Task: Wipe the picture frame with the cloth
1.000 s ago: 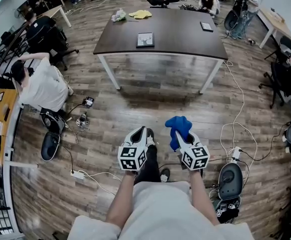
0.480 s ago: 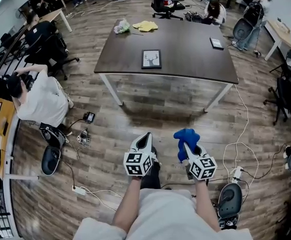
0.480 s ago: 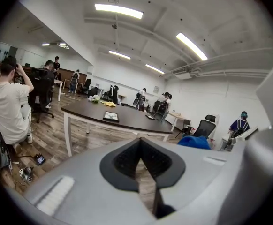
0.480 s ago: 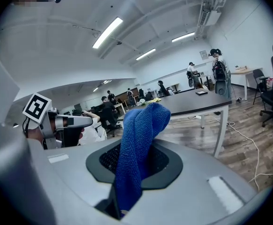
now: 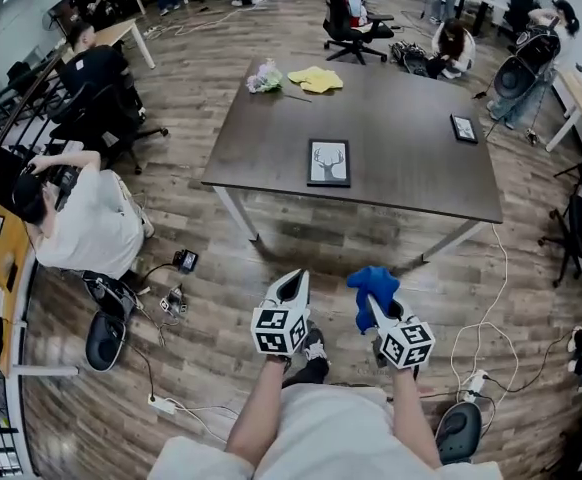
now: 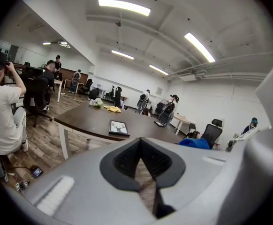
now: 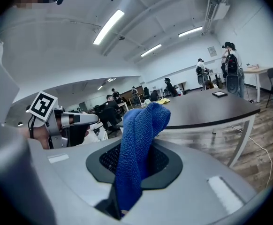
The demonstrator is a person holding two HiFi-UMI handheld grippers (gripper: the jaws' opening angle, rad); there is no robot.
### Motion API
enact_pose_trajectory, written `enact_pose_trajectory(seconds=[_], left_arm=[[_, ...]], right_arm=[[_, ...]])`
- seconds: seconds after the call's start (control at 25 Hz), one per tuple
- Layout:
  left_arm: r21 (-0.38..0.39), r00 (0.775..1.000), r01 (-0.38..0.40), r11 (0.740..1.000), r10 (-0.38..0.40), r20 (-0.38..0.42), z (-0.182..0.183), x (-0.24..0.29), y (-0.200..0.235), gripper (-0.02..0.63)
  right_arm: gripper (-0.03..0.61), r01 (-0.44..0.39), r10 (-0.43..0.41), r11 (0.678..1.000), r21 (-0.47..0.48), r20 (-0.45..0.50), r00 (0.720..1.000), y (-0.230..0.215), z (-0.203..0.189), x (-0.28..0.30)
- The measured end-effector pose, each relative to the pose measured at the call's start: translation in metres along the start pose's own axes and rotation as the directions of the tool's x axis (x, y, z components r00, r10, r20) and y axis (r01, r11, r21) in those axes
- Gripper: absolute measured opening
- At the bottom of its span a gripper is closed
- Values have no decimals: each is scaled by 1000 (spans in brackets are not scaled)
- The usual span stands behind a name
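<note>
My left gripper (image 5: 293,288) is closed, jaws together with nothing between them. My right gripper (image 5: 373,308) is clamped on the blue cloth (image 5: 373,282), which stands bunched above its jaws. The picture frame (image 5: 329,162) lies flat on the dark table (image 5: 411,178), close to the table's near edge and left of its middle, well apart from both grippers, which I hold side by side over the wooden floor (image 5: 221,298) short of that edge.
</note>
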State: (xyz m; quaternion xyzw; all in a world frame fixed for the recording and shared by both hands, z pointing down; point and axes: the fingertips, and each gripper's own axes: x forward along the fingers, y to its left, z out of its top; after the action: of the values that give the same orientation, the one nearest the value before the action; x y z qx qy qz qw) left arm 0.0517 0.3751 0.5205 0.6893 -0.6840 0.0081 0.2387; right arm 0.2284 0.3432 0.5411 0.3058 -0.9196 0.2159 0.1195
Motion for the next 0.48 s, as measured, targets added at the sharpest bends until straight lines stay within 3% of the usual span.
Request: enact_pose_trajectory(seconds=[0.2,0.48], left_arm=[[-56,1000,-17,998,18,10,23,26,41,52],[-47,998,-32,998,30,-47,28,63,60,52]], right_arm=[[77,15,-15,1000,0,-8,1000,-9,15,40],[77,80,-79,996,35,-23,997,-53,31,74]])
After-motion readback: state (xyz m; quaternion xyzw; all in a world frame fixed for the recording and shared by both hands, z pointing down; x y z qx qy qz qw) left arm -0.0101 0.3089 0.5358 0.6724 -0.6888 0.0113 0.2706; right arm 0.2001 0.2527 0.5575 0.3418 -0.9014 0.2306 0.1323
